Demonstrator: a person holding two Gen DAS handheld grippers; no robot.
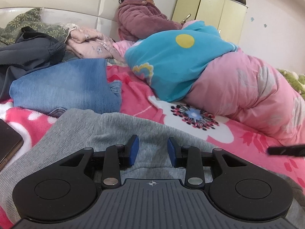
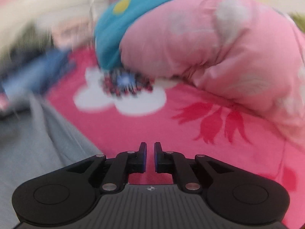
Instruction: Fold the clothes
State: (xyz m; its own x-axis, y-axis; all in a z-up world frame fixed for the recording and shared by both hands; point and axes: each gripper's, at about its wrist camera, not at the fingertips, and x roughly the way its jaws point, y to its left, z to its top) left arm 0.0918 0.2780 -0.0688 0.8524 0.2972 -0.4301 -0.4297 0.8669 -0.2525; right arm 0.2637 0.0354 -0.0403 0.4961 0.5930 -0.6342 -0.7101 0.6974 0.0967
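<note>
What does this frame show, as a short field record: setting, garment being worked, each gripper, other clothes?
setting: bed covered by a pink flowered fleece blanket
garment: grey knit garment spread at the near edge
left gripper: jaws apart over the grey knit, not pressing on it
right gripper: nearly shut, nothing between the pads, over bare blanket
other clothes: folded blue denim jeans, dark grey trousers
bystander: person in a mauve fleece robe against the headboard

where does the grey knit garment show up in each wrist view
Left wrist: grey knit garment fills the lower centre, under the left gripper.
Right wrist: blurred, along the lower left edge.
Shared landmark: the white flower with a dark-dotted centre on the pink blanket.
</note>
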